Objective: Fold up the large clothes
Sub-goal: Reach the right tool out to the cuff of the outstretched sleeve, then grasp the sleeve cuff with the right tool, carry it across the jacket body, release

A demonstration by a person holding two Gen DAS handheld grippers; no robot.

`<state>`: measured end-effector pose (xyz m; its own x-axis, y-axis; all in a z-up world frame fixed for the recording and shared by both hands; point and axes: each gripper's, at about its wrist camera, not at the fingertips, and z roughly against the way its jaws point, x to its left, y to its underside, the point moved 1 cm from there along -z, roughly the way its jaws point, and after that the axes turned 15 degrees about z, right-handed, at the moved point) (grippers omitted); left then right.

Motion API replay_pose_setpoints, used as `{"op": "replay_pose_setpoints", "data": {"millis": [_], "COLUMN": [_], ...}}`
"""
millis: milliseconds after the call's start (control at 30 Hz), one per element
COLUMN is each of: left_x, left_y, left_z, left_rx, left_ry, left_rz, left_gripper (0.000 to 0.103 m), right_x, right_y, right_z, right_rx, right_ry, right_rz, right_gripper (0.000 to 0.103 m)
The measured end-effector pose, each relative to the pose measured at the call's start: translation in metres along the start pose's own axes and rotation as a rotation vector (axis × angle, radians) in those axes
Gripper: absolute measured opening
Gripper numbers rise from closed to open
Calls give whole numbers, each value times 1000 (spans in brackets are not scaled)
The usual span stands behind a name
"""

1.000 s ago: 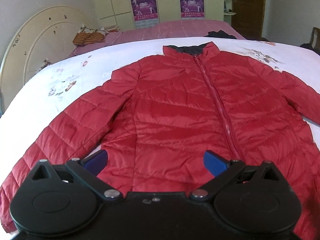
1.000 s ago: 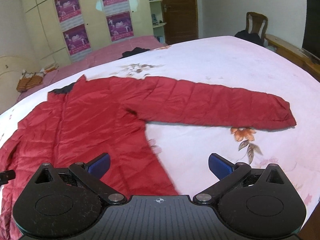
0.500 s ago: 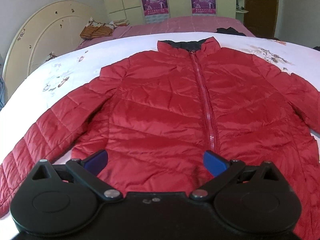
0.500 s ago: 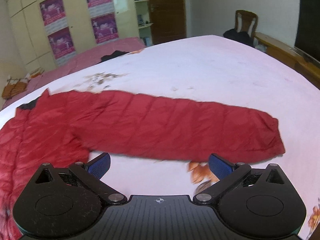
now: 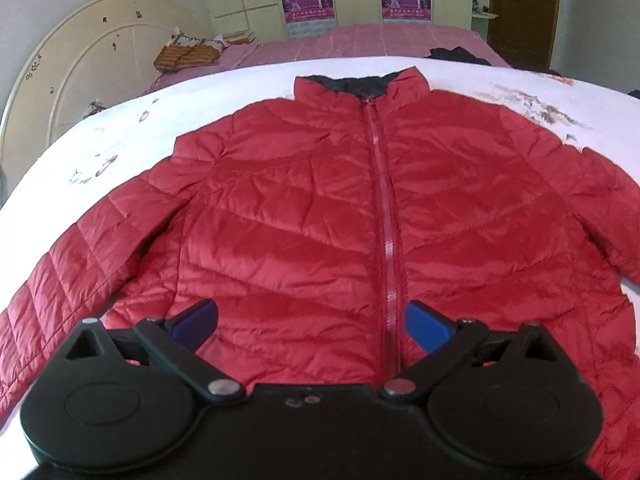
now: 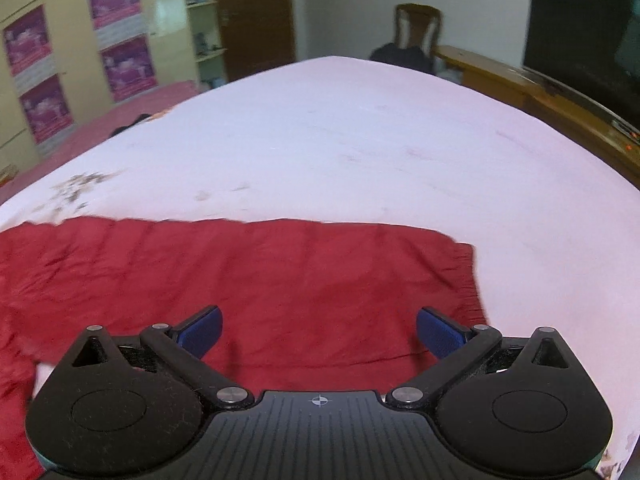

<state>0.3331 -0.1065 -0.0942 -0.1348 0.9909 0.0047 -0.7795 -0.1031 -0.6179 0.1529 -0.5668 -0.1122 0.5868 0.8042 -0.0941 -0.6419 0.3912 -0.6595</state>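
Both jaws stood spread, gripping nothing. Left gripper (image 5: pixel 311 322) hung above the lower front of the red quilted puffer jacket (image 5: pixel 360 216), which lay flat, zipped and front-up on the white floral bedsheet (image 5: pixel 120 132), dark collar lining at the far end. Right gripper (image 6: pixel 319 330) hung over the jacket's outstretched sleeve (image 6: pixel 280 276), cuff (image 6: pixel 466 280) toward the right finger. Right view was motion-blurred. Cream rounded headboard (image 5: pixel 80 92) stood at left.
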Motion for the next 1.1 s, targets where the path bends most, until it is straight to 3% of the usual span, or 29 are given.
{"op": "replay_pose_setpoints", "data": {"millis": [300,500,533,700,833,900,1033,1100], "left_x": [-2,0,-1,-2,-2,1,14,22], "left_y": [-9,-11,-10,-9,-9,-9,-11,-13], "left_z": [-2,-4,-4,-1,1,2,7,10], "left_rx": [-16,13,10,-1,-9,-8,-1,-5], "left_ry": [-3,37,35,32,25,45,127,134], "left_rz": [8,28,24,11,-2,-5,61,82], "left_gripper": [100,100,100,100,97,92,92,92], "right_x": [-46,-57,-57,-63,-56,-49,-27,-10], "right_y": [8,16,16,15,11,7,-12,-24], "right_z": [-26,-32,-31,-22,-15,-8,9,19], "right_rx": [40,55,49,28,5,-19,-88,-122], "right_ry": [93,53,51,21,-58,-63,-106,-144], "right_rz": [-88,-136,-136,-156,-184,-168,-118,-88], "right_gripper": [102,101,87,58,15,15,15,15]}}
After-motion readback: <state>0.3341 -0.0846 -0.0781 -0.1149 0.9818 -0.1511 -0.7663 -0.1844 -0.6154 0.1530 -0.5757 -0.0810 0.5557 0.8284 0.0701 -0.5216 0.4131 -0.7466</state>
